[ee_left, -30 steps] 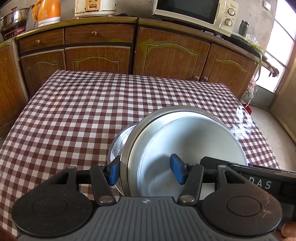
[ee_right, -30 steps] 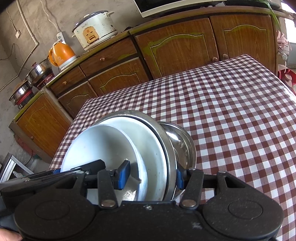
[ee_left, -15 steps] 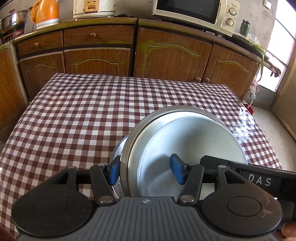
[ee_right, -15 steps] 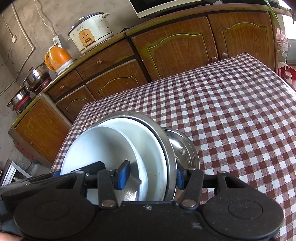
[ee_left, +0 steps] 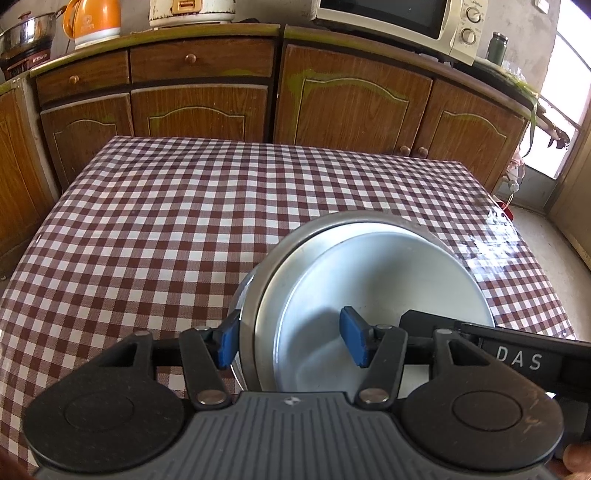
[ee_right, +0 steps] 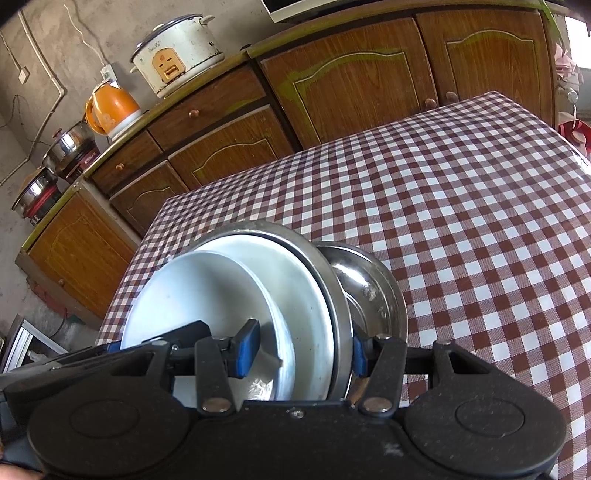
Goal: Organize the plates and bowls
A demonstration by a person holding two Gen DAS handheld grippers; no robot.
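Stack of metal dishes: white-lined plate nested in a wider steel pan, steel bowl underneath. It's carried between both claws above the checked desk, toward its near right part in the left view.

Left claw: clamped on the stack's rim, left pad outside under the steel edge, right pad inside on the white surface. Right claw: same grip from the opposite side, one pad inside the plate, the other outside against the steel rim next to the bowl. The right claw's body shows in the left view at the right edge, marked "DAS".

Versus a second ago: both grips unchanged, pads sit on the same spots. Stack has drifted a bit across the desk; in the left view the cabinets and far desk edge sit slightly lower in frame, in the right view the rice cooker and orange kettle moved right. Stack tilt looks the same.

Microwave on the counter behind.
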